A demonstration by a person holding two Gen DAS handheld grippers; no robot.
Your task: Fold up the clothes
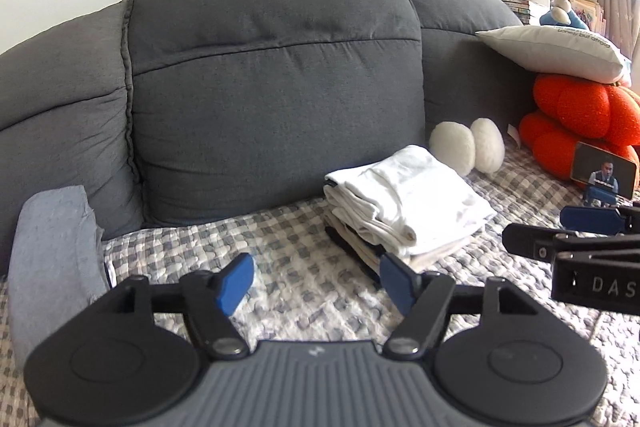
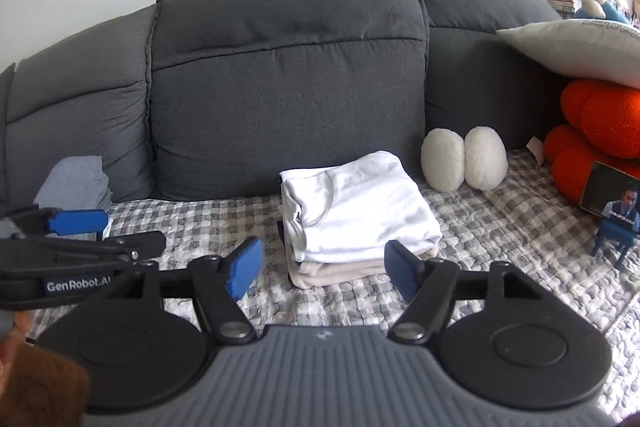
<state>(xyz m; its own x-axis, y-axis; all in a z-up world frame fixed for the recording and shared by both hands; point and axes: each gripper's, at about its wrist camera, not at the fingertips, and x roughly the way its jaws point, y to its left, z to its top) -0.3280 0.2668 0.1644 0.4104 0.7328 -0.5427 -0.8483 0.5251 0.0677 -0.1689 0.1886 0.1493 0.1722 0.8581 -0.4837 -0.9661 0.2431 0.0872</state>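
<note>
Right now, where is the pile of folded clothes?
The folded stack sits on the checked blanket, middle of the right wrist view, before the grey sofa's back cushion, left of two white fluffy balls.

My left gripper (image 1: pixel 316 281) and right gripper (image 2: pixel 323 273) were twins: black linkage arms on silver pivot screws, blue pads (image 2: pixel 245 273), round black discs, a ribbed grey body. One side read "GenRobot.AI". A brown sleeve (image 2: pixel 38 385) showed.

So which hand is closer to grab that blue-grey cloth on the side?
Probably the left gripper. The blue-grey cloth lies at the sofa's left end, right beside it, while the right gripper faces the folded white stack. Both are open and empty.
</note>
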